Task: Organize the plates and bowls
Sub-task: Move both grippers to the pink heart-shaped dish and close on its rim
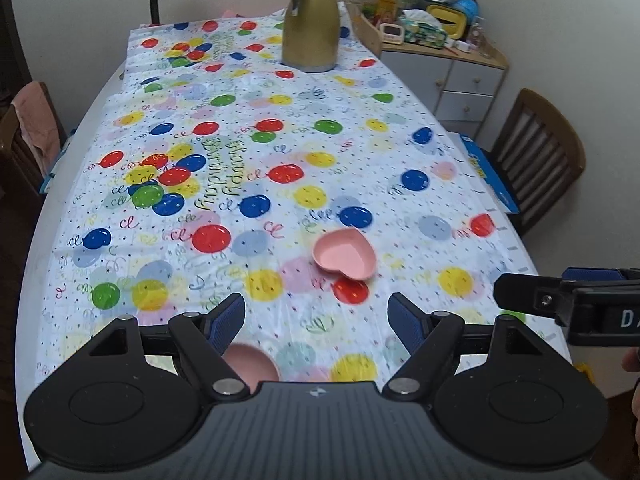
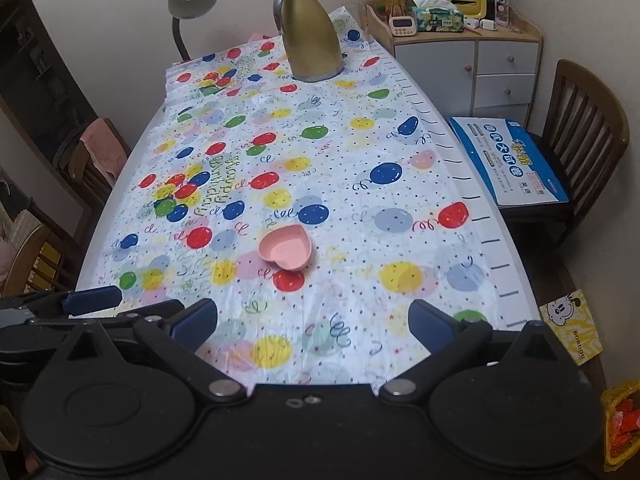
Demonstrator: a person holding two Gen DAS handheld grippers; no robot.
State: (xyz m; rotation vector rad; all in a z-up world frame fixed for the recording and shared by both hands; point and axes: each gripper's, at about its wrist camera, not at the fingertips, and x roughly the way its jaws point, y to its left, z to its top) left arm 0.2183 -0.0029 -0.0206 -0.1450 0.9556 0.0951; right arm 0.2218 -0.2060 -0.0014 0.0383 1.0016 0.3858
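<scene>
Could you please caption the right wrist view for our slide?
Open right hand-held gripper above balloon tablecloth, facing pink heart-shaped dish; gold jug beyond.

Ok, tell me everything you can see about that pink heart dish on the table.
The heart dish is a small, shallow, heart-shaped bowl in matte pink, plastic by the look of it, with a raised rim and a flat bottom. It sits upright and empty on the balloon tablecloth, towards the near end, its point partly covering a red balloon print. Nothing else touches it; both grippers are short of it, fingers open.
</scene>
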